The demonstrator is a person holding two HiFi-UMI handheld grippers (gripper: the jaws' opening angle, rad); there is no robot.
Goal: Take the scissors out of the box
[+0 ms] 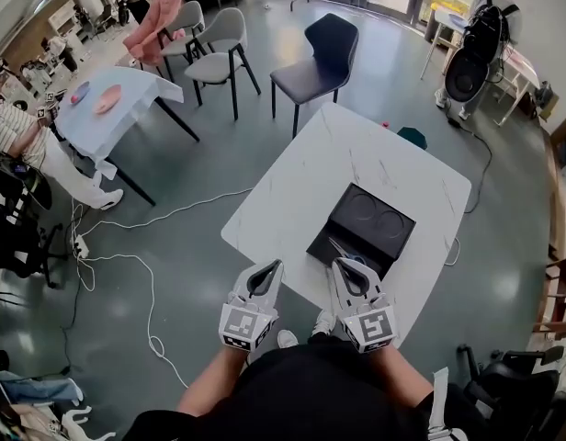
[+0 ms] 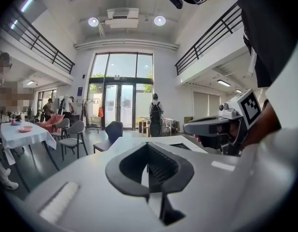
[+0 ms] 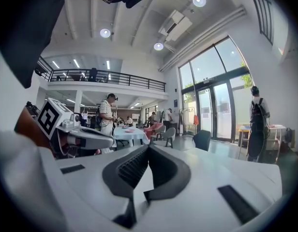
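Note:
An open black box lies on the white marble table, toward its near right side. In the box's near corner a thin pair of scissors shows faintly. My left gripper hovers at the table's near edge, left of the box, jaws shut and empty. Just above the box's near corner is my right gripper, also shut with nothing between its jaws. Each gripper shows in the other's view: the right gripper and the left gripper.
A small teal object sits at the table's far corner. Beyond the table stand a black chair and grey chairs. A cloth-covered table is at the left, with white cables on the floor. A person with a backpack stands far right.

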